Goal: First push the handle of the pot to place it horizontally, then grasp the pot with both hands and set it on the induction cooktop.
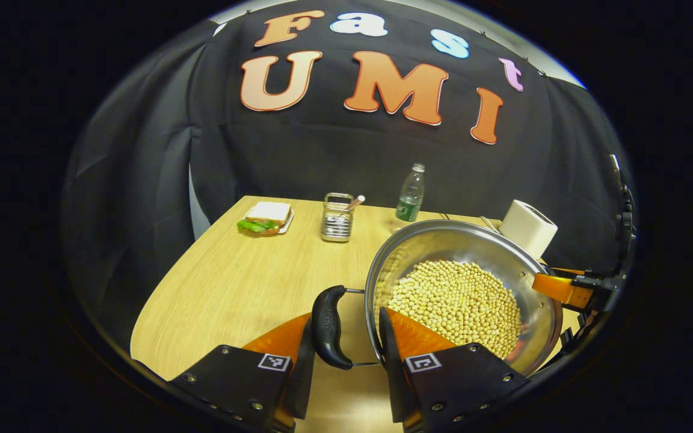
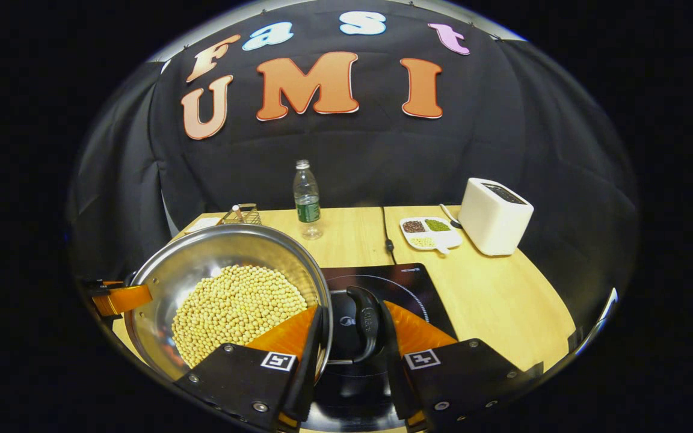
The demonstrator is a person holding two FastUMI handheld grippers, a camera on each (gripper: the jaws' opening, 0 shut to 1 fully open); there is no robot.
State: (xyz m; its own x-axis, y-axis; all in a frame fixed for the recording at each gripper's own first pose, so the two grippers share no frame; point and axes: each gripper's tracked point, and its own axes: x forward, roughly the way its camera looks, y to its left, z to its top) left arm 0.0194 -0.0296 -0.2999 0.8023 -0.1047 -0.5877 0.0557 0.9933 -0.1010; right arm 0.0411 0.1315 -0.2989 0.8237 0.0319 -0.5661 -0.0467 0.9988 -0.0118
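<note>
Left gripper view
Surroundings: at the far edge of your desk sit a sandwich on a plate, a wire holder and a water bottle; a white toaster stands behind the pot's far rim.
Hidden: the pot covers the desk to your right, so you cannot see what lies under it.
Pot: the steel pot is half full of pale soybeans and tilts a little toward you.
Left tool: its fingers are spread, one on each side of the pot's black side handle; whether they press on it you cannot tell.
Other tool: your right tool meets the pot's far rim; its grip there is too small to make out.

Right gripper view
Surroundings: a divided snack tray lies beside the toaster, and a black cord runs back from the induction cooktop.
Pot location: the pot hangs to the left of the cooktop, its near handle over the cooktop's dark glass.
Right tool: the fingers flank that handle, spread; contact is unclear.
Cut off: your left tool shows at the pot's far rim, its jaws hidden.
</note>
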